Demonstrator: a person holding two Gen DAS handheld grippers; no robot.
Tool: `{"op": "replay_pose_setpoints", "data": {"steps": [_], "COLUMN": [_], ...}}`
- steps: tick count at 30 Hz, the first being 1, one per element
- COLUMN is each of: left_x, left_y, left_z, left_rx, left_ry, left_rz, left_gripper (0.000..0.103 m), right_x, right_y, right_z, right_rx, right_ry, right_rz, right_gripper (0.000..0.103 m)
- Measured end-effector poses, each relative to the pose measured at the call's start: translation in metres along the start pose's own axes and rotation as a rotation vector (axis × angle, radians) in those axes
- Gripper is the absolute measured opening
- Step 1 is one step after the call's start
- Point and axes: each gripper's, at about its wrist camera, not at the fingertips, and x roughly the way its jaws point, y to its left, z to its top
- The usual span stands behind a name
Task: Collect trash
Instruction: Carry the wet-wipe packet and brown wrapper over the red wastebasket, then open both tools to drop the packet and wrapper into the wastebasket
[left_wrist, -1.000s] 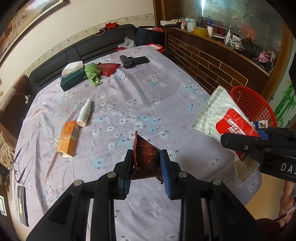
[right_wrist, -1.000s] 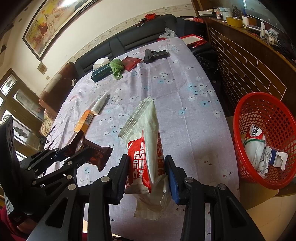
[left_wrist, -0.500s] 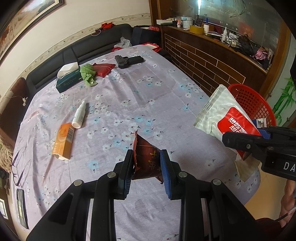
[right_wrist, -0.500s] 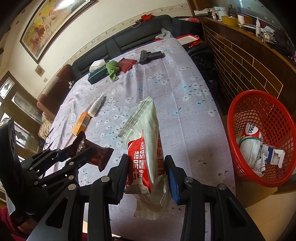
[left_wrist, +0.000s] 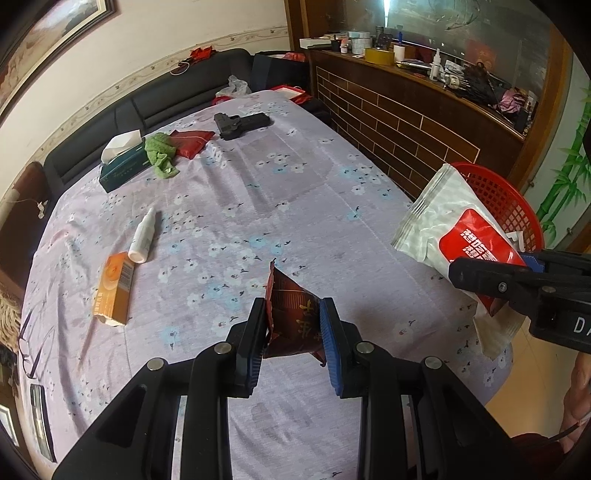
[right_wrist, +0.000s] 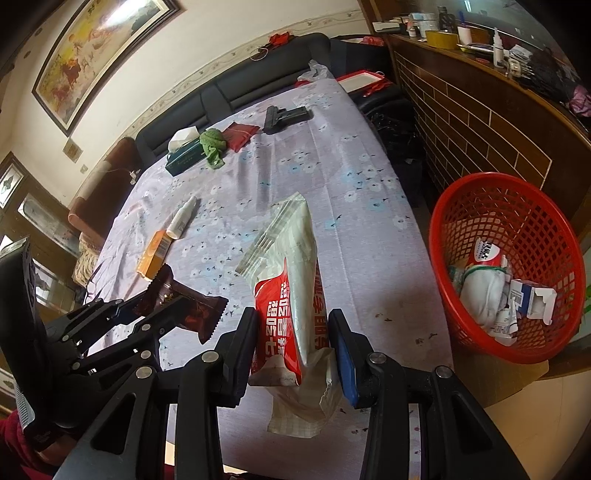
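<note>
My left gripper (left_wrist: 293, 319) is shut on a dark brown snack wrapper (left_wrist: 291, 317), held above the near part of the flowered tablecloth (left_wrist: 258, 192). That wrapper (right_wrist: 192, 312) and the left gripper (right_wrist: 147, 314) also show at the left of the right wrist view. My right gripper (right_wrist: 293, 332) is shut on a large white and red wet-wipe pack (right_wrist: 291, 280), which sticks up between the jaws; the same pack (left_wrist: 454, 229) appears at the right in the left wrist view. A red mesh basket (right_wrist: 517, 206) holding crumpled trash stands on the floor beside the table's right edge.
On the cloth lie an orange carton (left_wrist: 114, 284), a white bottle (left_wrist: 142, 236), a green tissue box (left_wrist: 123, 164), a green rag (left_wrist: 160, 153), a red pouch (left_wrist: 192, 140) and a black gun-shaped object (left_wrist: 240, 123). A brick-faced counter (left_wrist: 399, 122) stands to the right, a black sofa (left_wrist: 110, 122) behind.
Both grips are unchanged. The views have shifted slightly, with the table objects drifting a little left in both frames.
</note>
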Motion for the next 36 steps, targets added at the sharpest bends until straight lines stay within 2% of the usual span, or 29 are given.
{"op": "replay_pose_setpoints", "data": {"steps": [13, 18, 26, 32, 36], "left_x": [0.002, -0.005, -0.016, -0.019, -0.011], "left_y": [-0.026, -0.034, -0.070, -0.114, -0.145], "left_z": [0.012, 0.027, 0.059, 0.087, 0.101], "left_rx": [0.057, 0.075, 0.140, 0.191, 0.225], "left_ry": [-0.010, -0.040, -0.073, -0.068, -0.048], "left_rz": [-0.025, -0.050, -0.160, -0.294, -0.352], "left_gripper": [0.028, 0.028, 0.028, 0.028, 0.028], "right_x": [-0.020, -0.036, -0.082, -0.102, -0.112], "right_y": [-0.032, -0.054, -0.118, -0.154, -0.170], "right_z": [-0.003, -0.001, 0.006, 0.006, 0.010], "right_rx": [0.076, 0.133, 0.297, 0.387, 0.411], "right_ry": [-0.039, -0.079, -0.185, -0.222, -0.237], "right_rz": [-0.025, -0.045, -0.120, -0.160, -0.179], "right_gripper": [0.043, 0.043, 0.043, 0.043, 0.043]}}
